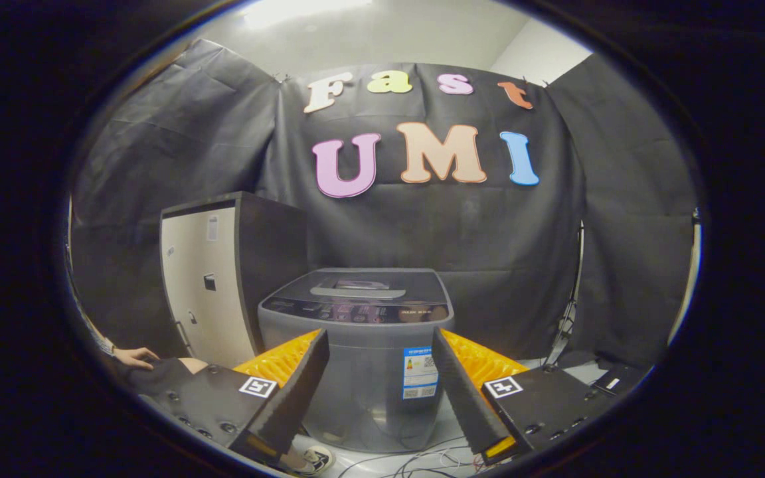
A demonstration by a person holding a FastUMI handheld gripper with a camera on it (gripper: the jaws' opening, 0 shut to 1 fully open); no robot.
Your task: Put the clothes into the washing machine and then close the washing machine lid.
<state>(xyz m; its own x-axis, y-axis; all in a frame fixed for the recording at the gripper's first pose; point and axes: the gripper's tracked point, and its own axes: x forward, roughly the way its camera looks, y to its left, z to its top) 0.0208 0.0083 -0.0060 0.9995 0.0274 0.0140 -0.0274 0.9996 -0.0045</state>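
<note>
**Gripper view: fingers spread, washing machine lid down**

Gripper view looks forward along the 2 fingers toward a grey top-loading washing machine (362, 345) standing on the floor of the booth. Its lid (364, 287) lies flat and closed over the top, with a dark control panel strip along the front edge. A blue and white label (420, 373) is stuck to the front wall of the machine.

Gripper (380, 392): the 2 fingers stand wide apart, nothing between their pads. The dark ribbed pads (299, 392) face inward, backed by orange plastic, and each finger base carries a square black-and-white marker. The machine sits ahead of the fingers, its front wall seen in the gap between them; no contact with it.

Cabinet (213, 279): a tall unit with a cream front and dark side, just beside the machine on its left, against the black cloth wall.

A person's hand (133, 357) rests beside the left finger base, near the foot of the cabinet. Loose cables (416, 461) lie on the pale floor below the machine. A thin stand leg (565, 332) rises to the machine's right.
</note>
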